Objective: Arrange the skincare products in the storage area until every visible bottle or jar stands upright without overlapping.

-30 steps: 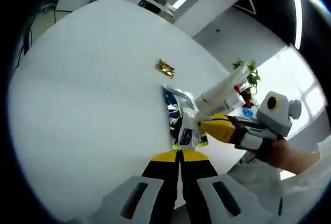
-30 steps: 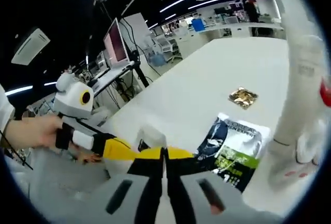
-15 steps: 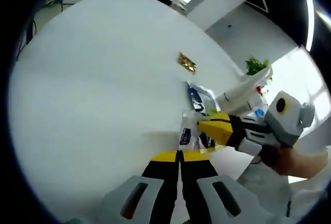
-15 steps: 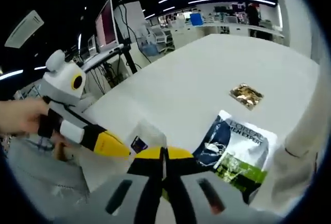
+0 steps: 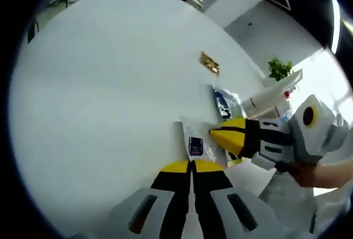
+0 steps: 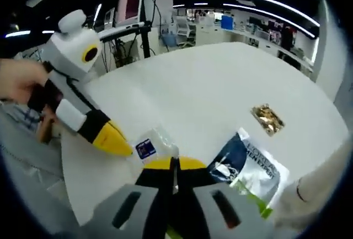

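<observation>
On the white table (image 5: 99,84): clear sachet (image 5: 194,142), L'Oréal pouch (image 6: 249,164), gold packet (image 6: 267,118), all flat. Left gripper (image 5: 191,165) and right gripper (image 6: 174,163): jaws pressed together, empty, tips just beside the sachet.

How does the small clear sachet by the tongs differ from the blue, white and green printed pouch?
The small clear sachet is see-through with a dark blue label; the blue, white and green printed pouch is opaque. The sachet is smaller and lies between both tongs' tips; the pouch lies farther from them. Both lie flat on the white table.
</observation>
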